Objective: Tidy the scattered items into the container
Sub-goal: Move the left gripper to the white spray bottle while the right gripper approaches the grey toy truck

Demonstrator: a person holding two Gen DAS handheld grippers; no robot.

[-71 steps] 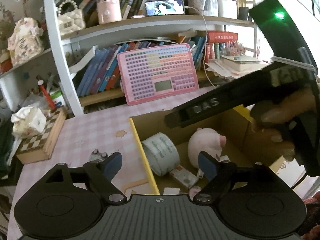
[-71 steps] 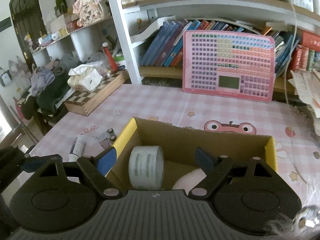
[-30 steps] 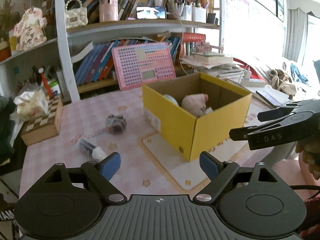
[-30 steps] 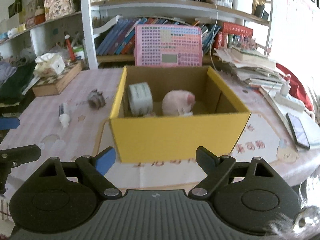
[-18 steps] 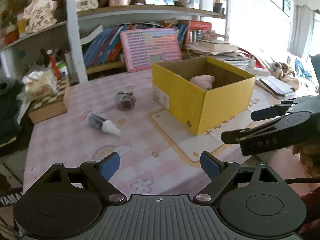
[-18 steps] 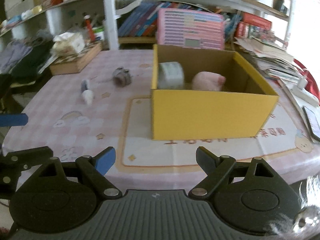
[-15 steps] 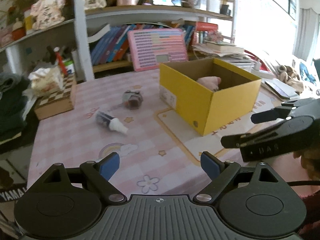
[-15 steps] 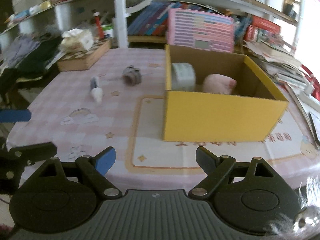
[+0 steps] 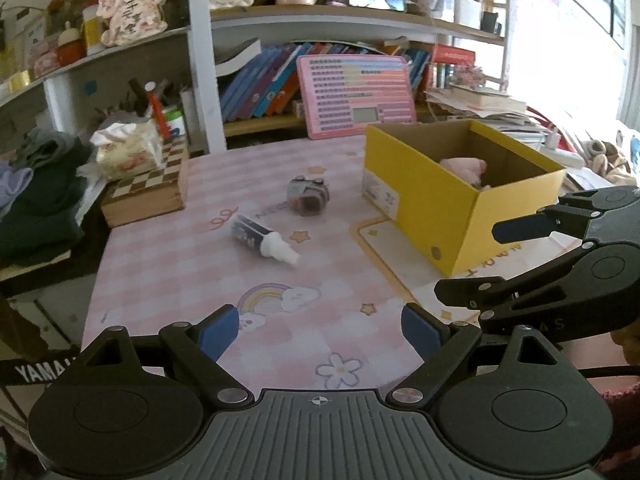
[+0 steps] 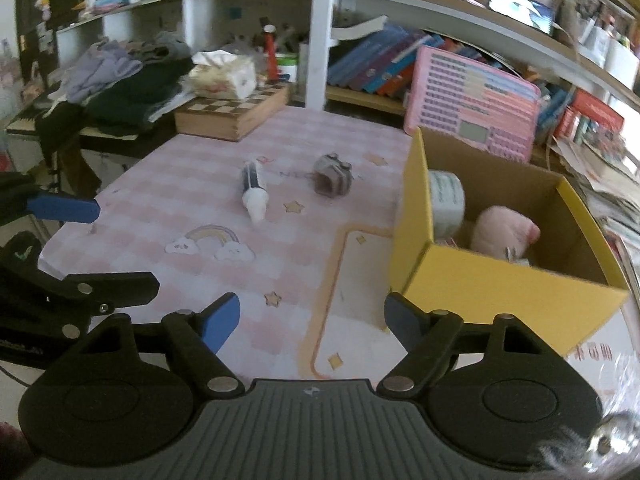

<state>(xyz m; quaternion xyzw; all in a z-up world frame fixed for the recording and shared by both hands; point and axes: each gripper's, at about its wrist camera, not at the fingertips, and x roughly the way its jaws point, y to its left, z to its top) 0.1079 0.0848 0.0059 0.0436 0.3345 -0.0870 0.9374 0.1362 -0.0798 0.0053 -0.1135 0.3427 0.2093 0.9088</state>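
A yellow cardboard box (image 9: 436, 208) (image 10: 472, 280) stands on the pink checked table (image 9: 192, 280). It holds a pink plush pig (image 10: 504, 232) (image 9: 464, 166) and a white tape roll (image 10: 446, 200). A dark tube with a white cap (image 9: 262, 238) (image 10: 253, 190) and a small grey toy camera (image 9: 308, 194) (image 10: 332, 180) lie on the table left of the box. My left gripper (image 9: 320, 328) is open and empty, back near the table's front edge. My right gripper (image 10: 312, 318) is open and empty, near the box's front left corner; it also shows in the left wrist view (image 9: 532, 256).
A wooden chessboard box (image 9: 148, 188) with a tissue pack (image 9: 128, 152) sits at the table's back left. A pink keyboard toy (image 9: 356, 96) leans against the bookshelf behind the box. Dark clothes (image 10: 132, 92) pile on a side surface at left.
Both grippers have pulled back and away from the box toward the table's front edge and turned left. The tube and toy camera now lie in front of them. Both stay open.
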